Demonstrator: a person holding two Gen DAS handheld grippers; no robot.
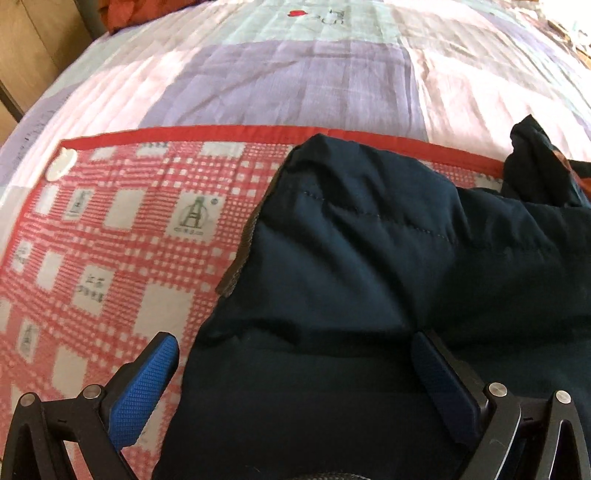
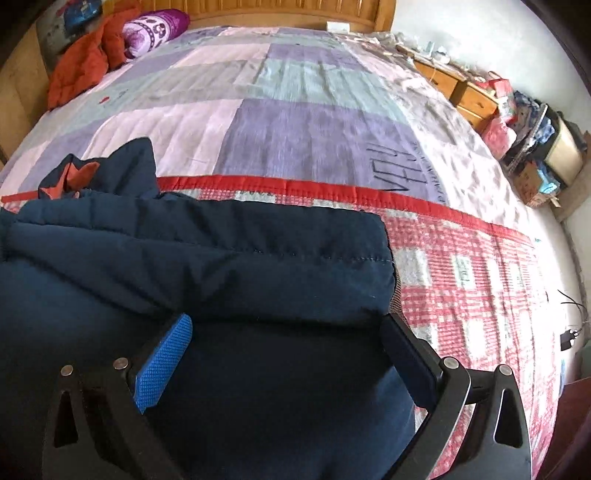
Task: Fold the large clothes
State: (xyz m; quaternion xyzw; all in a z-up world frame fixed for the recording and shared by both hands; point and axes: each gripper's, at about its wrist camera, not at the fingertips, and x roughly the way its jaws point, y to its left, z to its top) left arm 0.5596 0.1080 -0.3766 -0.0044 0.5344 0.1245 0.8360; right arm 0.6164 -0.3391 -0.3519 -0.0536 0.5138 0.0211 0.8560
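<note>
- Navy padded jacket [image 1: 369, 266] lies folded on red-checked blanket [image 1: 122, 236], which is spread over pastel patchwork bed cover [image 1: 280, 81].
- L gripper [image 1: 295, 354]: fingers wide apart, nothing clamped; jacket fabric sits between them, left pad over blanket, right pad over jacket.
- R gripper [image 2: 288, 343]: jaws also spread, over jacket's right end, no grip.
- L view only: white round disc [image 1: 61, 164] at blanket corner; ribbed dark edge on jacket's left side.
- R view only: wooden headboard [image 2: 280, 11], purple pillow [image 2: 155, 26], orange garment [image 2: 85, 62], wooden drawers [image 2: 465, 92] w/ clutter beside bed; jacket's orange lining [image 2: 70, 181] at collar.
</note>
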